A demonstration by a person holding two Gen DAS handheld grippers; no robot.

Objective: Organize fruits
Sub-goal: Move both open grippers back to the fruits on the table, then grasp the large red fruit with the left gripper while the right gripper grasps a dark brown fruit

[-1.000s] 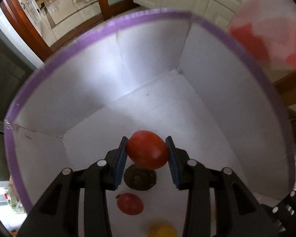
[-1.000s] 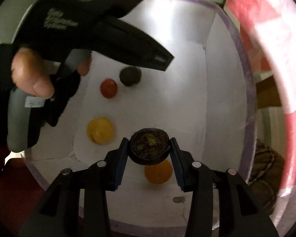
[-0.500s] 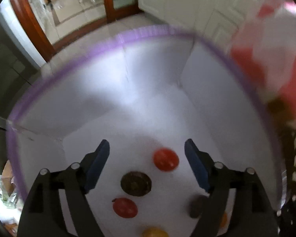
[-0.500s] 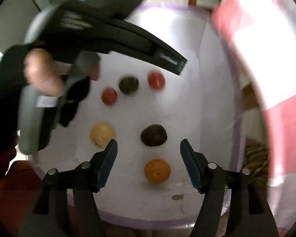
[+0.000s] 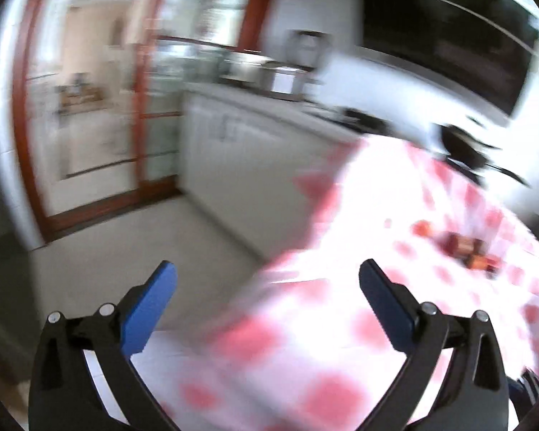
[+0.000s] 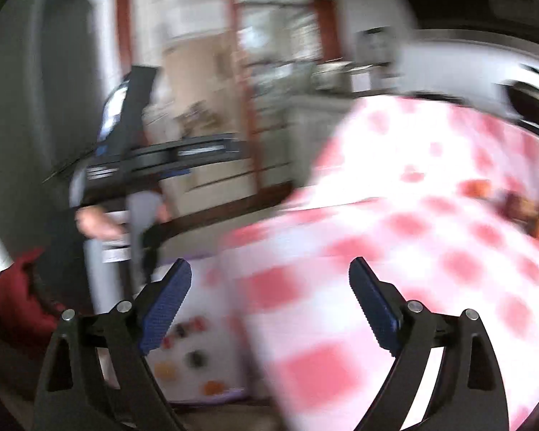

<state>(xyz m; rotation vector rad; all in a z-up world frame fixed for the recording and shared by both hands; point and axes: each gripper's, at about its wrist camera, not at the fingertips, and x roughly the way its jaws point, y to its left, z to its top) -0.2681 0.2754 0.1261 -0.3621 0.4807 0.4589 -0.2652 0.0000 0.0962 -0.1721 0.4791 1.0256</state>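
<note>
Both views are smeared by fast motion. My left gripper [image 5: 267, 287] hangs over the corner of a red-and-white checked table [image 5: 305, 359], its jaws opening with nothing between them. My right gripper [image 6: 269, 287] is likewise opening and empty. A blurred pile of red and orange fruits [image 5: 463, 248] lies on the cloth at the right, and it shows as the fruit pile [image 6: 514, 204] in the right wrist view. Low at the left stands the white box [image 6: 230, 391] with a purple rim, holding several fruits [image 6: 196, 359]. A hand [image 6: 97, 222] holds the left gripper's black handle [image 6: 154, 160].
White kitchen cabinets [image 5: 233, 136] with a worktop and metal pots stand behind the table. Red-framed glass doors [image 5: 90, 107] are at the left, with grey floor tiles [image 5: 125, 244] below. A dark pan [image 5: 463, 147] sits past the table's far edge.
Both grippers let go of their fruits, a red one and a dark one, which stayed in the box. Both opened wide, rose out of the box and swung up toward the checked table.
</note>
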